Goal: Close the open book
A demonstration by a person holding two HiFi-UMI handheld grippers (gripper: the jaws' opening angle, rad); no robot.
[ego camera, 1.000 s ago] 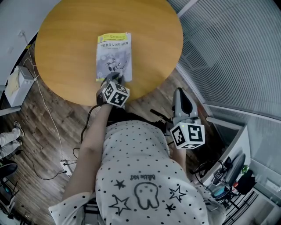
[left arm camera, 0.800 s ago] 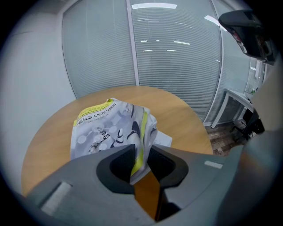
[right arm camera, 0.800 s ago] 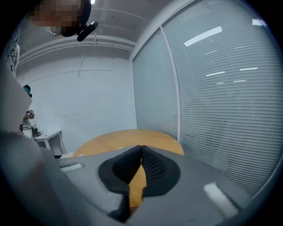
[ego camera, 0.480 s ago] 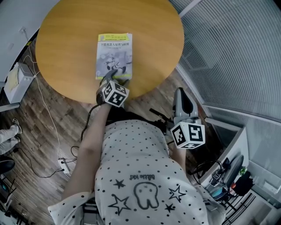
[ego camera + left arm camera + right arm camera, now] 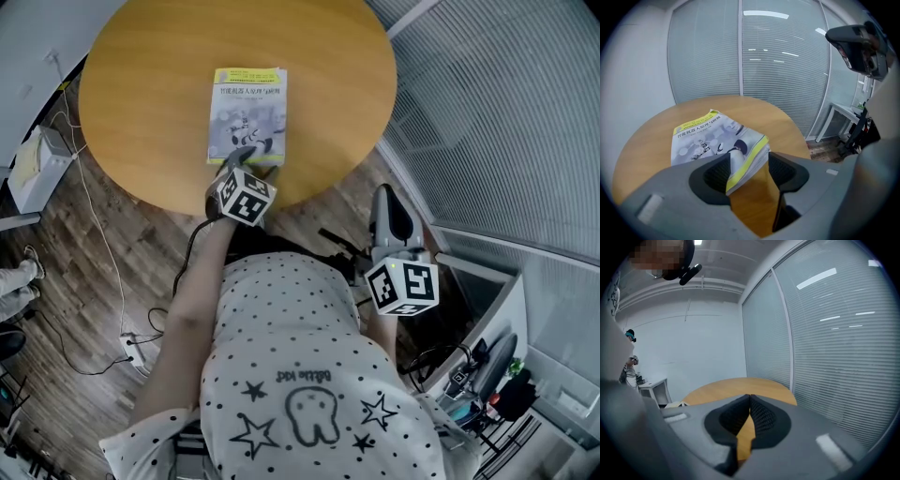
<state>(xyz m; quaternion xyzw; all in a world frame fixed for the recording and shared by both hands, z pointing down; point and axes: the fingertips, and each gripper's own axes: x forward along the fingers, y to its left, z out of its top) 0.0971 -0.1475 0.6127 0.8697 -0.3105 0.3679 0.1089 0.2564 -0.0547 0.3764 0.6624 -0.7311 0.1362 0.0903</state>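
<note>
"Two claws; how do yours stand?"

"Your left claw (image 5: pixel 749 165) has just been opening; its jaws are spread wide. The book (image 5: pixel 710 138) lies cover up on the table (image 5: pixel 787 122) just ahead of it, its near corner between those jaws, unpinched. Your right claw (image 5: pixel 749 401) is pressed together on nothing, well to the book's right."

Your table (image 5: pixel 141 84) is smooth wood with a soft shine. The book (image 5: pixel 246 108) on the table has a shiny paper cover. At the table's edge, your left gripper (image 5: pixel 749 161) is dull grey plastic, and its pads (image 5: pixel 716 174) are black and bumpy. The floor (image 5: pixel 122 253) under the table is dark wood boards. Your shirt (image 5: pixel 300 375) is cloth, not shiny.
</note>
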